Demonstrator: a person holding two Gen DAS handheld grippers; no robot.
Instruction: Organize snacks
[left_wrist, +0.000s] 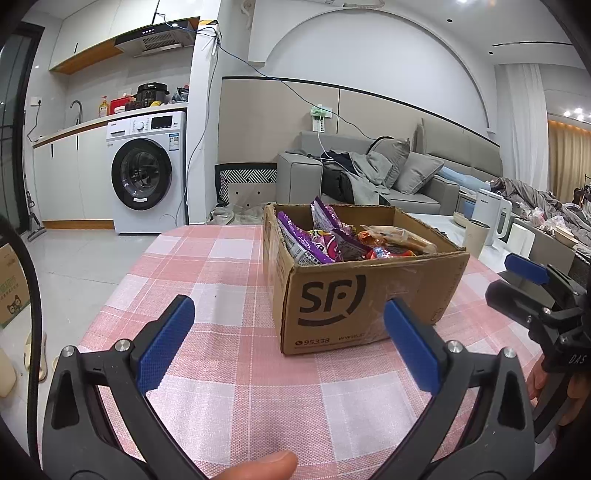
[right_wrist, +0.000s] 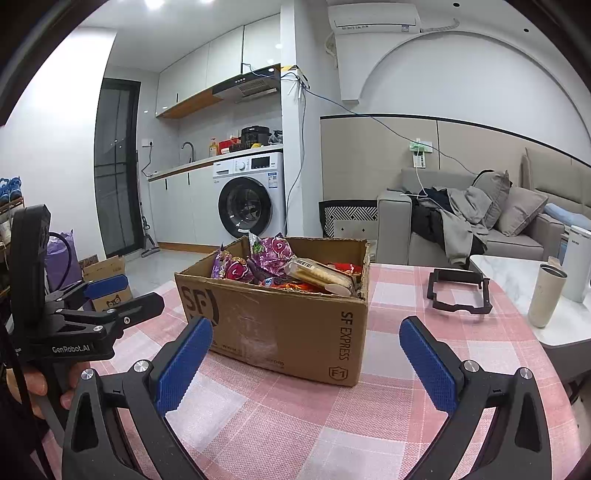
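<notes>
The left tool (left_wrist: 288, 345) is spread wide, its blue pads (left_wrist: 166, 343) apart over the checked cloth with nothing between them; the right tool (right_wrist: 306, 363) stands the same way, fingers parted and empty. Both hover just short of the box, low over the desk (left_wrist: 207, 258), which wears a pink and white checked cloth. On it sits an open cardboard box (left_wrist: 365, 299) (printed SF on one face, SF EXPRESS on another), its flaps gone or folded, roughly in the middle of the cloth. Inside the box lies a heap of snacks (left_wrist: 340, 240): purple packets (right_wrist: 275, 253) stand up at the far side, a clear pack of pale biscuits (right_wrist: 321, 277) lies slanted on top, and orange and red wrappers show beneath, though their kinds are hard to tell. To the right of the box, well apart, a black frame-like holder (right_wrist: 460, 291) rests on the cloth. A fingertip (left_wrist: 266, 467) shows at the lower edge of the left view.
</notes>
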